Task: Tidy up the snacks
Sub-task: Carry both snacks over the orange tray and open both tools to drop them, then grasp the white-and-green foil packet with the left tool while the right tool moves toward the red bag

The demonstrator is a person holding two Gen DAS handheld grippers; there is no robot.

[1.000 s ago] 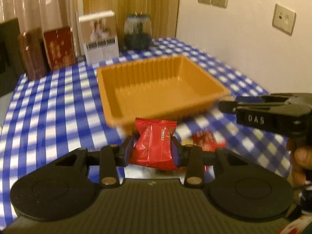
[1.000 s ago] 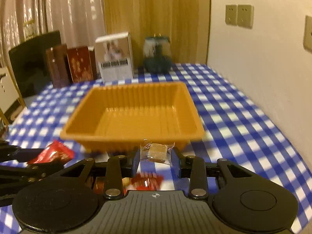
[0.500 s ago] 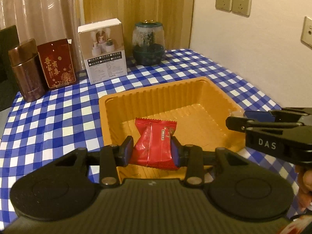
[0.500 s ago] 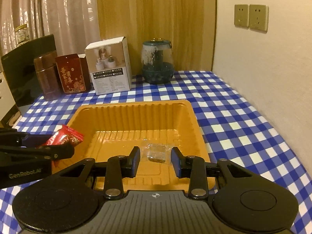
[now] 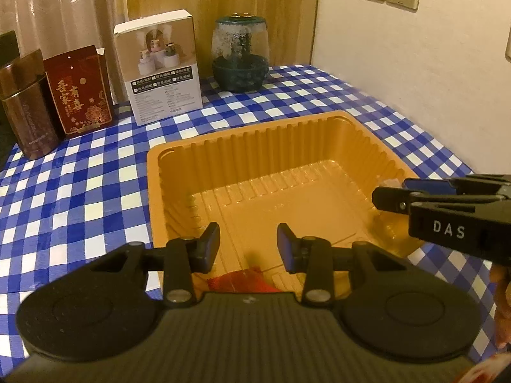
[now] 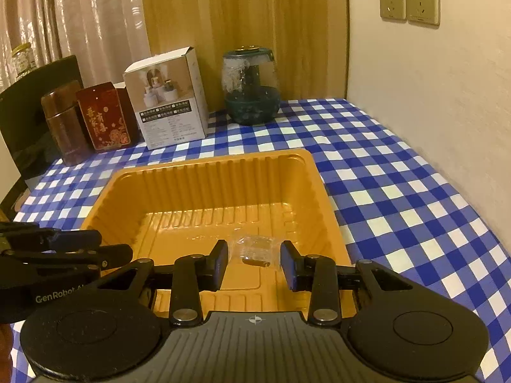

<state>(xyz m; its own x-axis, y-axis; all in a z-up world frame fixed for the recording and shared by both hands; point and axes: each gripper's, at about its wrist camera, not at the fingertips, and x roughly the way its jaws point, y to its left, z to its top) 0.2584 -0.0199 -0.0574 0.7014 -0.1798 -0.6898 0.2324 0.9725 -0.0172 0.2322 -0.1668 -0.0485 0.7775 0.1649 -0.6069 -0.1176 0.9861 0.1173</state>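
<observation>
Snacks first: two of them, both at the orange tray, details at the bottom since they're the tiniest things here.

The worktop (image 5: 80, 191) has a blue-and-white checked cloth on it, with a wall running along its right edge and curtains behind the back edge. The orange plastic tray (image 5: 153, 191) sits around the middle, ribbed walls, and most of its floor is bare.

Lined up along the back edge, well clear of the tray: a white product box (image 5: 163, 63), a glass jar (image 5: 241, 54) with dark stuff in its bottom half towards the back right corner, then a red box (image 5: 80, 92) with gold characters and a brown tin (image 5: 28, 105) over at the back left. None of it blocks the way to the tray.

The left gripper (image 5: 248, 245) hangs over the tray's near side, its jaws set at a narrow gap with nothing in between. The right gripper (image 6: 254, 252) is over the tray's near right part, coming in beside the left one. Part of a hand (image 5: 503, 303) shows at the frame edge.

The red snack (image 5: 242, 282) lies on the tray floor by the near wall, mostly hidden behind the left gripper's body. The clear-wrapped snack (image 6: 255, 250) sits right between the right jaws, but I honestly can't tell whether they're pinching it or it's loose.
</observation>
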